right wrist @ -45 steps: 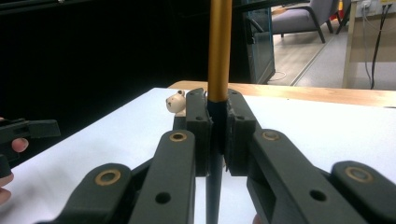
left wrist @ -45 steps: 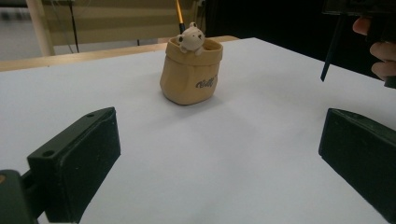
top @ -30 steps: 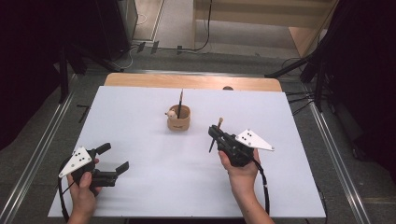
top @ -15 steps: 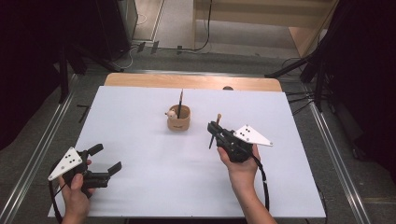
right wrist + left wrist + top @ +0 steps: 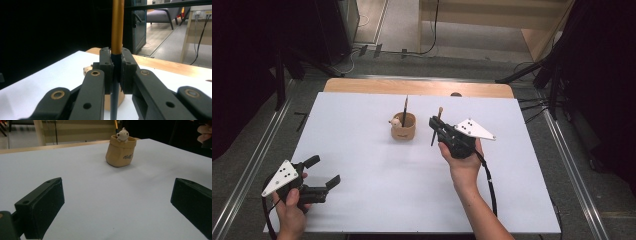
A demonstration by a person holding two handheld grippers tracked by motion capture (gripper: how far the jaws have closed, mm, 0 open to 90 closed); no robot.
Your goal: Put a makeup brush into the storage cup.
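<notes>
A big white worktop (image 5: 372,200) takes up most of the high view, with a strip of brown wood along its far edge. Near the middle of the worktop stands a small tan cup (image 5: 403,127) shaped like a little bag, with a tiny pale bear (image 5: 123,135) peeking over its rim. One brush (image 5: 405,107) stands up in the cup. The right tongs (image 5: 435,125) hang just beside the cup, on its right side, a little above the white top. They are pinched tight on a second brush (image 5: 436,126). This brush is thin and long. Its top part is golden (image 5: 117,25) and its lower part is dark blue, and the pinch is right where the two colours meet. The brush stands almost straight up, with its golden end poking up over the tongs and its dark end pointing down toward the worktop. It is close to the cup but not in it and not touching it. The left tongs (image 5: 323,171) are far away from the cup and the brush, down at the near left corner of the worktop. They are spread wide open and have nothing between them.
</notes>
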